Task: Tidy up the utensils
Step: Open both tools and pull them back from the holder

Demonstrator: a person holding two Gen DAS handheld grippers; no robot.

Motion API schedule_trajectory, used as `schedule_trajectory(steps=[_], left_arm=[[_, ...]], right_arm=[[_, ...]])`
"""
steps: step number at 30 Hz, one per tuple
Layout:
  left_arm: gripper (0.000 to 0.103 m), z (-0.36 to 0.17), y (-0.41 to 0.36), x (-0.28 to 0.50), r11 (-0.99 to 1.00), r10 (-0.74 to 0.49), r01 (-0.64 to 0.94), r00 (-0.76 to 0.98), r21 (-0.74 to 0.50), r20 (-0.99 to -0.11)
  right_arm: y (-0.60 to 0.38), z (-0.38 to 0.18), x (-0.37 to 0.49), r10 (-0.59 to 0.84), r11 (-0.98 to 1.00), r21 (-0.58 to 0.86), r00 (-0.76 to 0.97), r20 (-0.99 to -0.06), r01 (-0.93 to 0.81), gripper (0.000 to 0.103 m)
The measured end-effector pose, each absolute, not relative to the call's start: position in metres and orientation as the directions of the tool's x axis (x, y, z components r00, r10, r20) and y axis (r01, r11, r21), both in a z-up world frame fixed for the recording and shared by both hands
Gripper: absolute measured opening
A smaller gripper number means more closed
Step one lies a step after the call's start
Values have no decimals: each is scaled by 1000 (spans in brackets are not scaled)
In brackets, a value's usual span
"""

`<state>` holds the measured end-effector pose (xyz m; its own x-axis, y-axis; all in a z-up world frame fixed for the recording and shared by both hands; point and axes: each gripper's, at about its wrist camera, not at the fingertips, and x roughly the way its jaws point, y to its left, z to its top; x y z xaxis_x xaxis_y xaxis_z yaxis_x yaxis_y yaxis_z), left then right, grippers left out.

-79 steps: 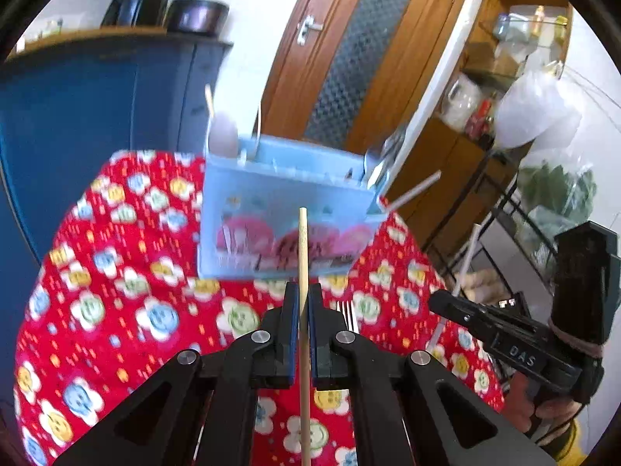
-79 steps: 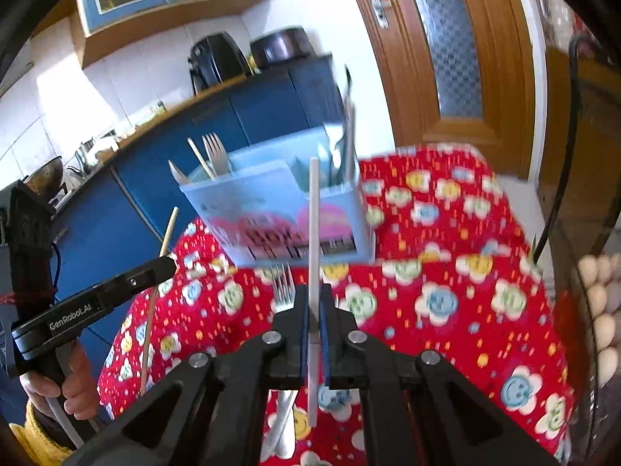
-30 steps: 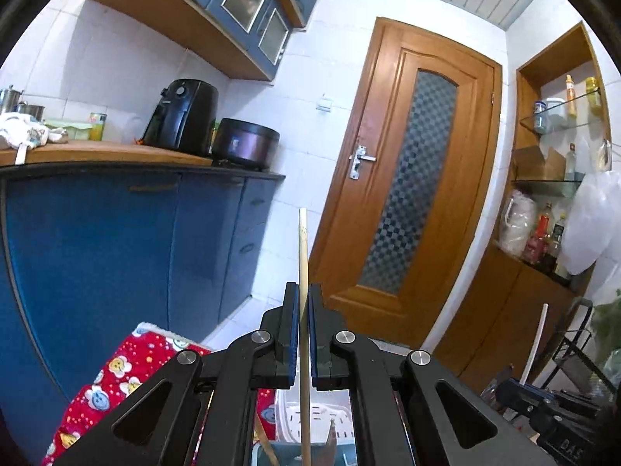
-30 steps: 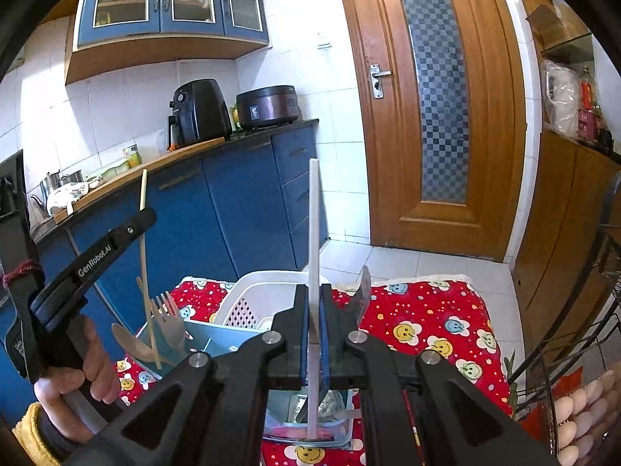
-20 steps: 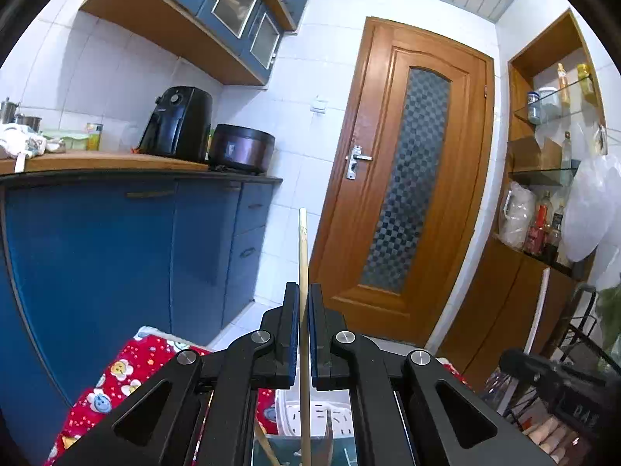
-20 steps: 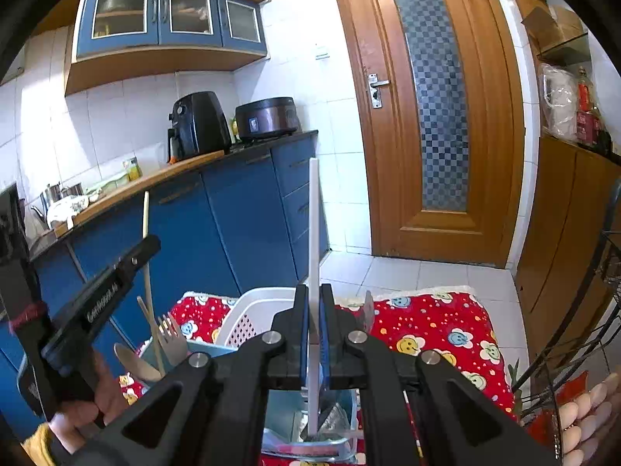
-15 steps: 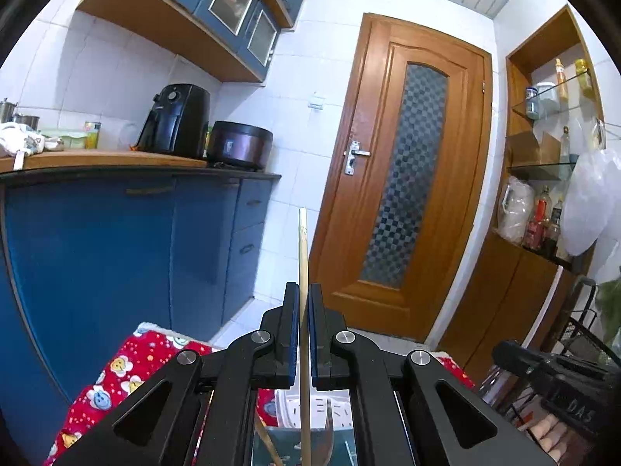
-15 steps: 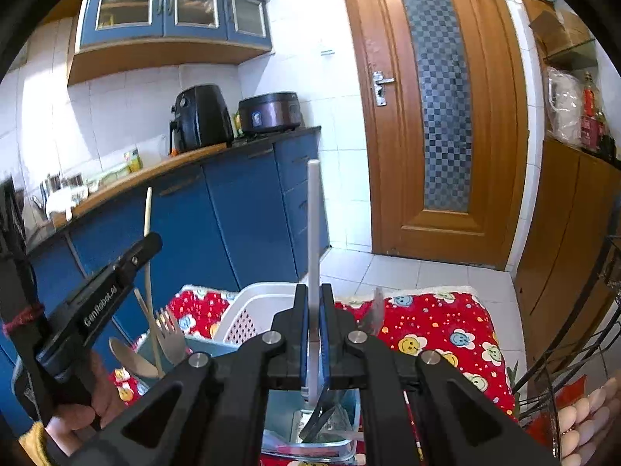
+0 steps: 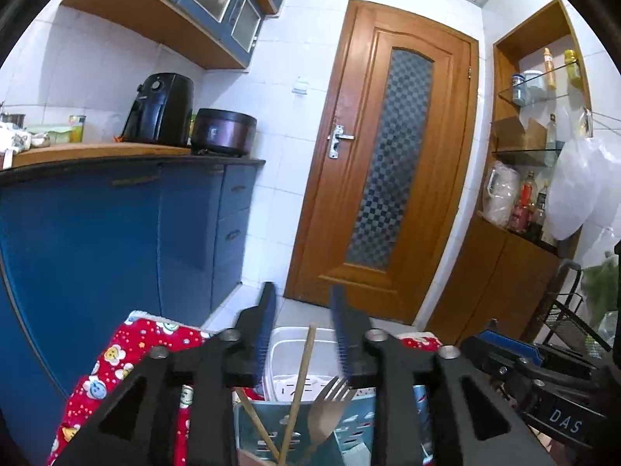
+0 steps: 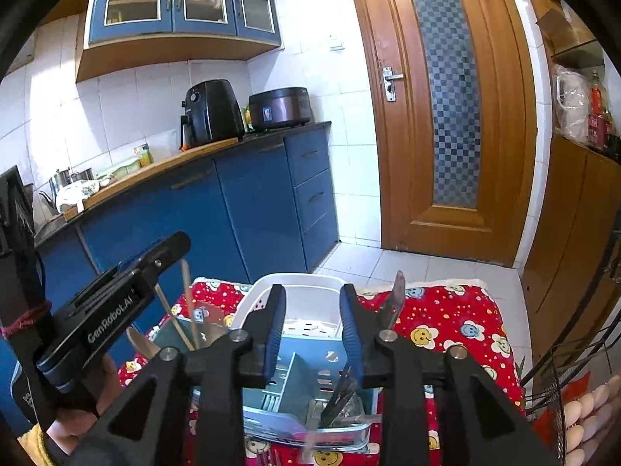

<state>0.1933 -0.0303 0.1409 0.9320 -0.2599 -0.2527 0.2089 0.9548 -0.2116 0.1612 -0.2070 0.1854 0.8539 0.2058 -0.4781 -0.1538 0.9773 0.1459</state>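
Observation:
My left gripper hangs over the blue utensil caddy, its jaws opening. The wooden chopstick leans loose in the caddy between the jaws, and neither pad touches it. A metal fork stands beside it. My right gripper is above the same caddy, jaws opening, nothing between them. A pale blurred streak, likely the white chopstick, shows low at the caddy's front. In the right wrist view the left gripper is on the left above wooden chopsticks.
A white plastic basket stands behind the caddy on the red flowered cloth. A dark blade sticks up at the caddy's right end. Eggs lie in a wire rack at the right. Blue cabinets and a wooden door are beyond.
Both grippers were shut on upright chopsticks, wooden in the left and white in the right. Both have now opened, and the chopsticks have dropped into the caddy.

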Motion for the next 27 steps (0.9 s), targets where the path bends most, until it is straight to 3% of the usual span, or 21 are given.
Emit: schedule_trajectory(steps=[14,27], left_arm=[[39,156,-22,154,949,-292,240,917,-206,-273],[39,144,-19,110,942,-327,270,877,-202,-353]], right_arm=[[-216,204,116,239,965,204,870,-431,-164,36],[-231,185,68,241,960,241,855,-459,-141,37]])
